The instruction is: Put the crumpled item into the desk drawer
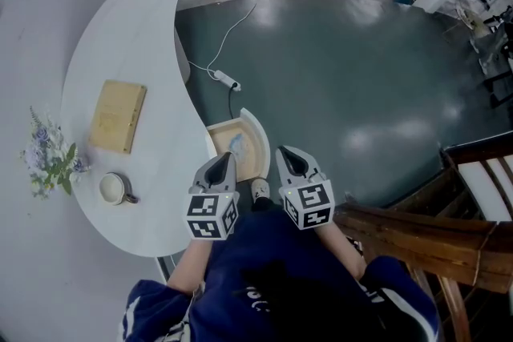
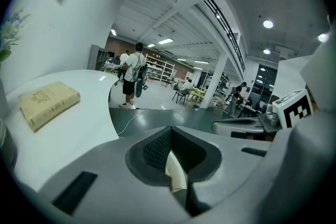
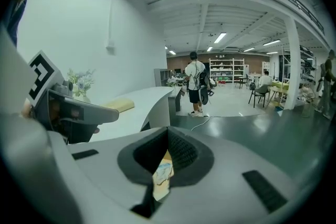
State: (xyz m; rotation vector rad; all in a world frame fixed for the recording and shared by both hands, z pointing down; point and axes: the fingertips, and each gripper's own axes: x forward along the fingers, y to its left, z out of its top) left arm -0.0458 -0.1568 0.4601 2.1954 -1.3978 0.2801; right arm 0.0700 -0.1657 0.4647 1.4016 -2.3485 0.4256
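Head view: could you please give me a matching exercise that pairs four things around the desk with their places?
Things:
1. book
2. mug
3. crumpled item
4. power strip

Places:
A. on the dark floor
B. inside the open drawer
C. on the desk, nearer the person
D. on the desk, farther from the person

Pairs: 1-D; 2-C; 3-B; 4-A

No legible text or labels
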